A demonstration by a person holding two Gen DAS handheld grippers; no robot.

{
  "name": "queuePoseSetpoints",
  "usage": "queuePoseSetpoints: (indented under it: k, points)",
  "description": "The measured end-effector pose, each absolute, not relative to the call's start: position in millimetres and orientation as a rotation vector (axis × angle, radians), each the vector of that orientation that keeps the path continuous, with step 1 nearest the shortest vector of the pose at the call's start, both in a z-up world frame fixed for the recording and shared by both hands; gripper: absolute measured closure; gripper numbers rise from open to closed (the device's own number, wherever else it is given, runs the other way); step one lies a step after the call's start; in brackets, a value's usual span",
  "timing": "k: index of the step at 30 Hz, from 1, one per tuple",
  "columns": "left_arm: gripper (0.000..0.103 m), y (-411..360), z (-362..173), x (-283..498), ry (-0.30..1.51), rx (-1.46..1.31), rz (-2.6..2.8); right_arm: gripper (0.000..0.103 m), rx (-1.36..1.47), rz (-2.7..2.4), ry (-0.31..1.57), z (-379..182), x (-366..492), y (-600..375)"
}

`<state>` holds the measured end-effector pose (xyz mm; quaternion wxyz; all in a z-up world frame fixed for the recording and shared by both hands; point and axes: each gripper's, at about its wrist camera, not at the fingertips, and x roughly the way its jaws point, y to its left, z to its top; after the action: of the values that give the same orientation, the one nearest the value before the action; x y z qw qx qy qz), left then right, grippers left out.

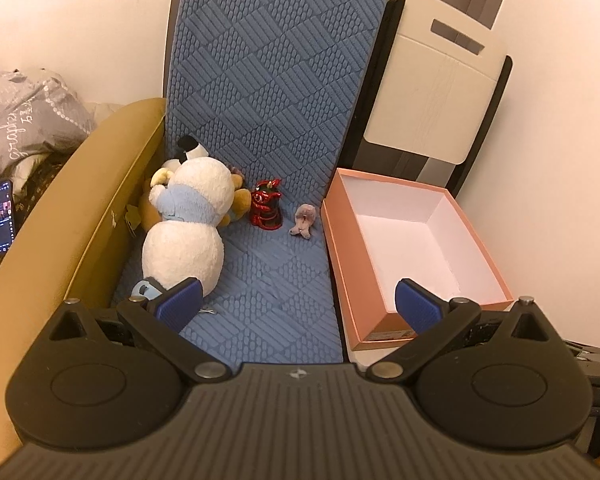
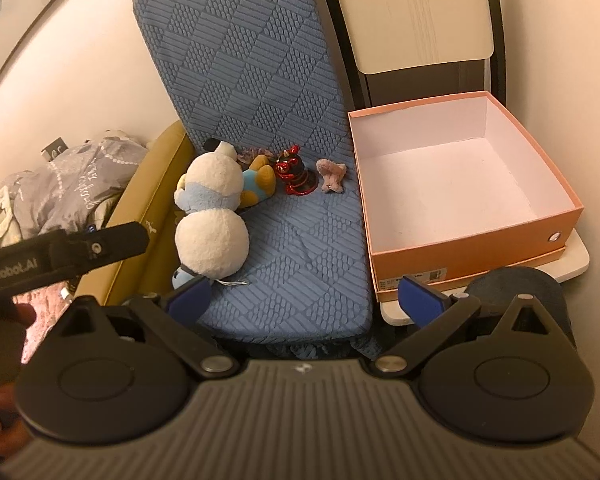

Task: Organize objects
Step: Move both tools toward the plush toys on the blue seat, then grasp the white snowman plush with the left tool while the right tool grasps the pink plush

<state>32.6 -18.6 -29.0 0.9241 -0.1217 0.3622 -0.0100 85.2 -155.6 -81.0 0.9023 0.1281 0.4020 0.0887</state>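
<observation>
- The left gripper (image 1: 298, 308), black with blue ribbed pads, hangs over the front of the seat with its jaws wide apart and nothing between them; its left pad lies in front of the foot of the plush, though whether they touch cannot be told
- The right gripper (image 2: 306, 300), of the same make, hangs over the front edge of the seat, jaws likewise spread and empty; the left gripper's black body shows at the left edge of the right wrist view, with part of a hand (image 2: 0, 436) below it
- A blue quilted seat cushion with a diamond pattern (image 1: 276, 272) covers the seat and back of a chair with a mustard-yellow armrest (image 1: 72, 216)
- A large white plush figure with a pale blue scarf (image 1: 188, 224) lies on the cushion against the armrest side, head towards the backrest; a yellow-and-blue soft toy (image 2: 260, 184) is tucked just behind it
- A glossy red-and-black figurine (image 1: 266, 208) stands near the backrest, just beside the plush pile; a small grey-pink soft animal (image 1: 303, 222) lies near it, between the figurine and the box
- An open orange cardboard box with a white inside (image 2: 540, 216), empty, sits just beside the cushion on a white surface (image 2: 576, 260)
- A grey printed quilt (image 1: 24, 120) and a lit phone (image 1: 0, 216) lie beyond the armrest
</observation>
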Motion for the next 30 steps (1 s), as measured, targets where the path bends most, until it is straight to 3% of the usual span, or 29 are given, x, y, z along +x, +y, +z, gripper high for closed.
queuePoseSetpoints:
  k: [30]
  points:
    - [0.000, 11.9, -74.7, 102.4, 0.837, -0.290, 0.040, 0.001, 0.273, 0.154, 0.888, -109.7, 150.5, -144.7]
